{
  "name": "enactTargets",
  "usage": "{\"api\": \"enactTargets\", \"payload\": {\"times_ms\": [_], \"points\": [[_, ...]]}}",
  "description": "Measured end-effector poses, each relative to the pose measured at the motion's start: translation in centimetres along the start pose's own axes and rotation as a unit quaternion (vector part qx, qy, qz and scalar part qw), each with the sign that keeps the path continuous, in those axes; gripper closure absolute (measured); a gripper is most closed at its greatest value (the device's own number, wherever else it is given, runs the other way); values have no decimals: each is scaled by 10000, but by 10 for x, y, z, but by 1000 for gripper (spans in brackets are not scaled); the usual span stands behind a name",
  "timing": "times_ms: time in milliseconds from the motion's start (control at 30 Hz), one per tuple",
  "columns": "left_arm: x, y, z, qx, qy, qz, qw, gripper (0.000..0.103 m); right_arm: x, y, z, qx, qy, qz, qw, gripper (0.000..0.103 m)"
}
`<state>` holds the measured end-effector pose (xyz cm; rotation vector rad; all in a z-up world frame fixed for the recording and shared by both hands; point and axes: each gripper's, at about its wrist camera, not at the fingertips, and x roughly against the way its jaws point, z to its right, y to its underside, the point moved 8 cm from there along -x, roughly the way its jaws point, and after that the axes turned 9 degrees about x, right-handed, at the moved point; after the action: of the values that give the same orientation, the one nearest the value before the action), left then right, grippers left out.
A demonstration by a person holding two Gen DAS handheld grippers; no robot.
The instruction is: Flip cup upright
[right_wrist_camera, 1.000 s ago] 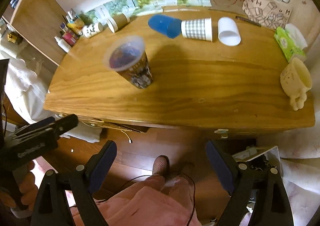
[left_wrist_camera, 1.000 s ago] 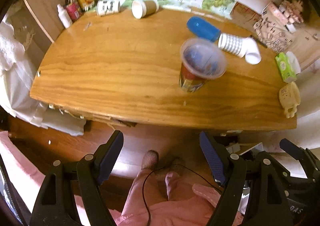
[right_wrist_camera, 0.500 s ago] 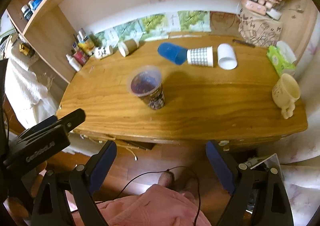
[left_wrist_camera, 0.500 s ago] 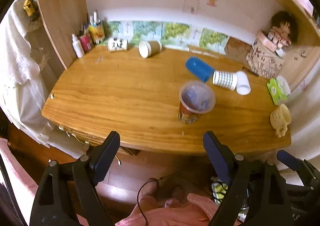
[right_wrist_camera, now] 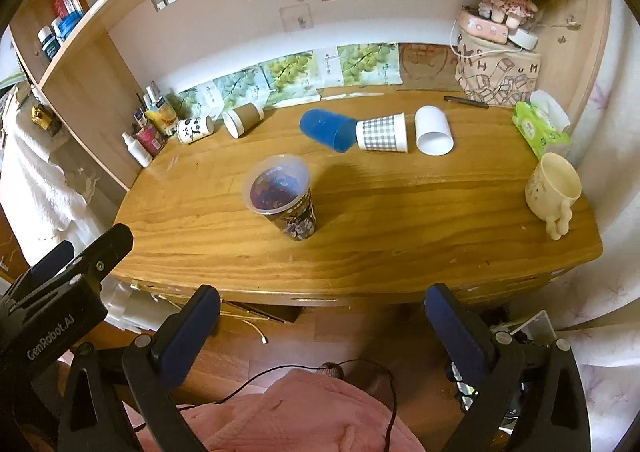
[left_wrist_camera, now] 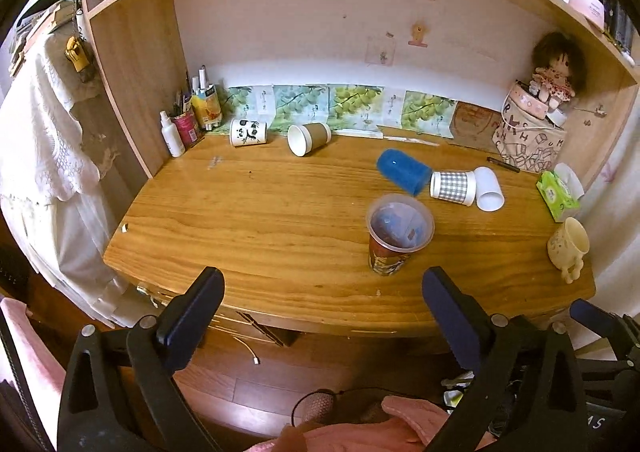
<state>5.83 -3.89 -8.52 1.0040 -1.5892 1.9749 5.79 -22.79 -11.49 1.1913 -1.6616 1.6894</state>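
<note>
A printed plastic cup [left_wrist_camera: 394,234] stands upright near the middle of the wooden desk [left_wrist_camera: 248,220]; it also shows in the right wrist view [right_wrist_camera: 286,198]. Lying on their sides are a blue cup [left_wrist_camera: 404,171], a checked cup [left_wrist_camera: 454,187], a white cup [left_wrist_camera: 489,194], a brown paper cup [left_wrist_camera: 308,138] and a panda cup [left_wrist_camera: 248,132]. My left gripper [left_wrist_camera: 320,306] is open and empty, off the desk's front edge. My right gripper [right_wrist_camera: 322,322] is open and empty, also back from the edge.
A cream mug [right_wrist_camera: 554,190] stands upright at the desk's right end beside a green tissue pack [right_wrist_camera: 540,128]. Bottles and pens [left_wrist_camera: 188,120] crowd the back left corner. A printed bag with a doll [right_wrist_camera: 500,64] stands at the back right. Shelves hang above.
Both grippers have pulled back and tilted upward, away from the desk, so the desk looks smaller and the wall and shelves come into view. The cups have not moved.
</note>
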Motion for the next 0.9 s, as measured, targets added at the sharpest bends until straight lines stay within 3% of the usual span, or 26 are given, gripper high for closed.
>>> {"api": "enactTargets", "payload": {"times_ms": [900], "points": [[20,0,0,-133,119,394,9991,3,21,2,-5,6,281,374,9989,0]]}}
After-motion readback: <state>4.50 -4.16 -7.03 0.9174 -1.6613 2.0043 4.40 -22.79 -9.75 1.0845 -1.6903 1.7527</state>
